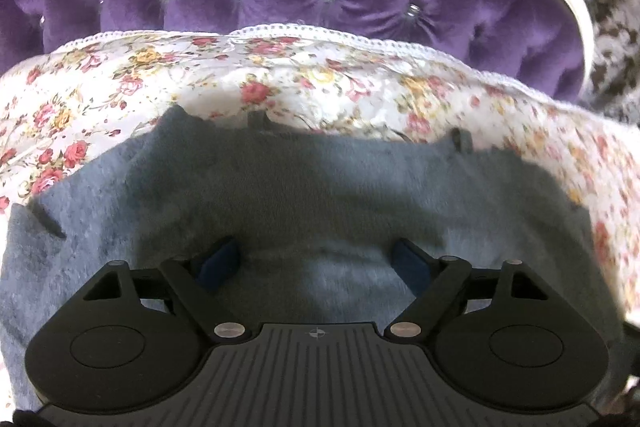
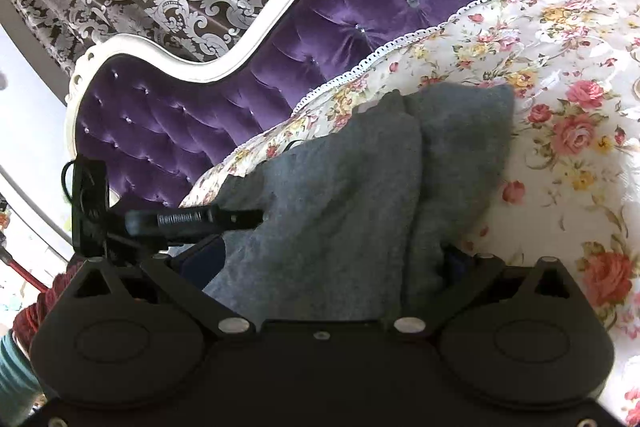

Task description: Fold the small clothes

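Grey garment (image 1: 280,187) — floral bedspread (image 1: 360,87)

The left gripper (image 1: 316,259) is angled steeply downward, its jaws spread wide with the blue pads (image 1: 218,261) set well apart. The right gripper (image 2: 332,259) is tilted less steeply (rolled slightly); its jaws are seen spread wide, with grey cloth (image 2: 320,227) bunched between them.

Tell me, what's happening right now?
Left gripper open over fuzzy grey-blue garment. Right gripper wide around a bunched fold; grip unclear. Floral bedspread otherwise unobstructed.
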`<act>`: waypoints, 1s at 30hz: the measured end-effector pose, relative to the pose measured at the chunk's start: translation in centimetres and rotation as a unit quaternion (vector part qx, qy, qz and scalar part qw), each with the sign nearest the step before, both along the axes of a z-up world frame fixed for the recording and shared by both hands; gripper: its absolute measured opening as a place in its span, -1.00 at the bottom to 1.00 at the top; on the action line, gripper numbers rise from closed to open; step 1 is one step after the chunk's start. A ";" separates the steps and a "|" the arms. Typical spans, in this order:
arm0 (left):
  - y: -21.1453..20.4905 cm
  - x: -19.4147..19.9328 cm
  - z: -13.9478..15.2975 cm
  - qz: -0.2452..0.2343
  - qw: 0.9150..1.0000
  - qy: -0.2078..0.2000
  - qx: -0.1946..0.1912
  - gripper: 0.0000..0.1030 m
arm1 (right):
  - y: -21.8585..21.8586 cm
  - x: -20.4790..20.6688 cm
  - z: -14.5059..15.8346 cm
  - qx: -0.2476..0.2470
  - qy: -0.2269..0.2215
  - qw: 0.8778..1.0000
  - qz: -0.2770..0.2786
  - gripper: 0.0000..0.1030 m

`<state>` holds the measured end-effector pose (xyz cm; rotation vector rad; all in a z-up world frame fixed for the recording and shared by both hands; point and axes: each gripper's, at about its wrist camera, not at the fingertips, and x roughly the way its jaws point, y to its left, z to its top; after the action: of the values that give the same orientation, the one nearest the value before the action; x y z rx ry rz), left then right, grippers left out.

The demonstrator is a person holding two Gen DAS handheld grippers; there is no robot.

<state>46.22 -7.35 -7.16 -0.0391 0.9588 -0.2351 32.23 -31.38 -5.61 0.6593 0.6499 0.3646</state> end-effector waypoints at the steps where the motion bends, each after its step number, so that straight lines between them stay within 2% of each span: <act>1: -0.1 0.3 -0.1 0.006 1.000 0.000 0.003 0.61 | 0.0 0.1 0.0 -0.001 0.001 1.000 0.001 1.00; 3: -0.6 0.8 -0.3 0.010 1.000 -0.001 0.017 0.61 | 0.0 0.1 0.0 -0.003 0.001 1.000 0.005 1.00; 7: -2.7 1.1 -0.8 -0.005 0.997 -0.006 0.076 0.65 | -0.3 0.0 -0.1 0.003 -0.001 1.000 0.010 0.99; 11: -2.2 1.3 -0.4 0.012 0.998 0.004 0.059 0.61 | -0.4 0.0 -0.1 0.011 0.000 1.000 0.009 0.99; 14: -1.5 0.2 0.5 0.012 0.999 0.000 0.039 0.47 | -0.6 0.0 -0.2 0.017 -0.002 1.000 0.011 0.99; 21: -0.2 -5.8 1.4 -0.012 1.000 -0.023 0.017 0.47 | -0.9 -0.2 -0.4 0.027 -0.012 0.999 0.025 0.99; 25: 0.3 -8.6 1.1 -0.023 0.999 -0.027 0.023 0.50 | -0.9 -0.2 -0.3 0.022 -0.012 0.999 0.032 0.99; 27: 0.3 -9.1 0.5 -0.020 0.998 -0.028 0.043 0.51 | -0.8 -0.2 -0.3 0.019 -0.011 0.999 0.035 0.99; 30: -0.2 -10.0 -0.1 -0.037 0.995 -0.058 0.067 0.59 | -0.7 -0.1 -0.2 0.016 -0.010 0.999 0.035 0.99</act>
<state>36.22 -7.57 -7.28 0.1327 0.8598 -0.2370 32.14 -32.04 -5.82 0.6643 0.6502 0.4464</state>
